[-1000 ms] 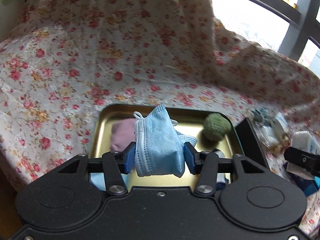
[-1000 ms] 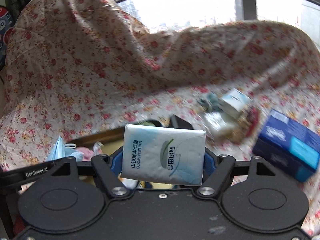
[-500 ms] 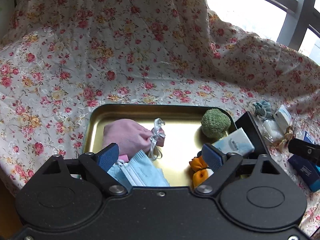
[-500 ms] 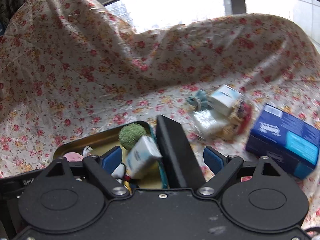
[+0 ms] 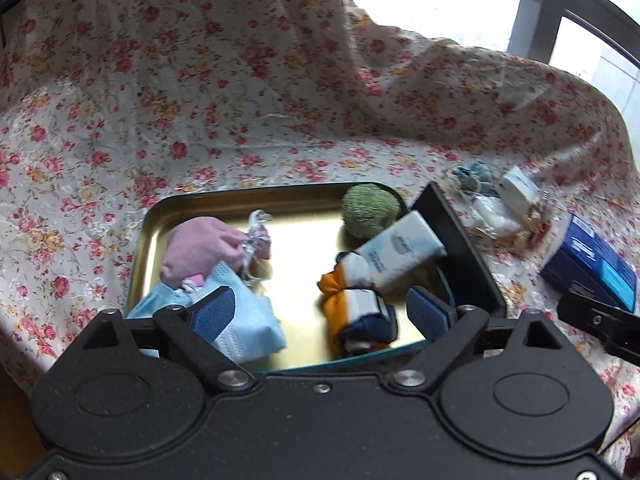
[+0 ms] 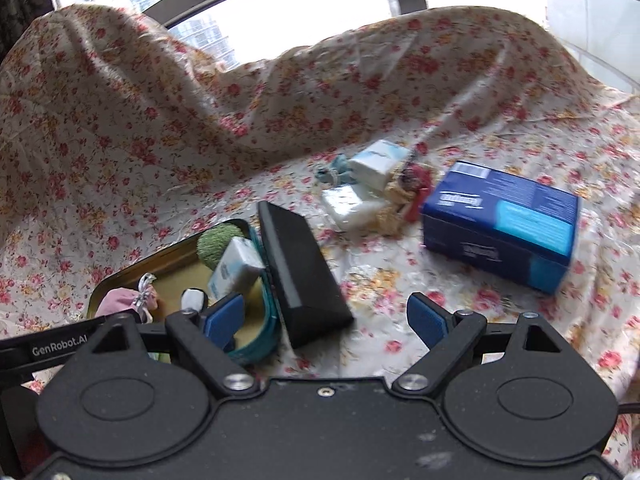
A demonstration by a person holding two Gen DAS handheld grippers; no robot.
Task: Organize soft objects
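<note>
A gold tin tray point(image 5: 304, 216) holds a pink pouch point(image 5: 200, 250), a blue face mask point(image 5: 248, 326), a green ball point(image 5: 370, 210), an orange and white bundle point(image 5: 352, 304) and a tissue pack point(image 5: 400, 254) that leans on the tray's right side. My left gripper point(image 5: 320, 314) is open and empty just above the tray's near edge. My right gripper point(image 6: 324, 320) is open and empty over the cloth right of the tray point(image 6: 168, 272). The tissue pack point(image 6: 236, 268) and the green ball point(image 6: 216, 244) also show in the right wrist view.
A black lid point(image 6: 300, 272) leans against the tray's right edge. A blue box point(image 6: 500, 224) lies on the floral cloth point(image 6: 400, 280) to the right. Behind it lie white tissue packs point(image 6: 376, 166), a teal soft item point(image 6: 334, 170) and a tan and red item point(image 6: 408, 192).
My left gripper let go of the face mask into the tray. My right gripper let go of the tissue pack into the tray and drew back to the right. Both stand open.
</note>
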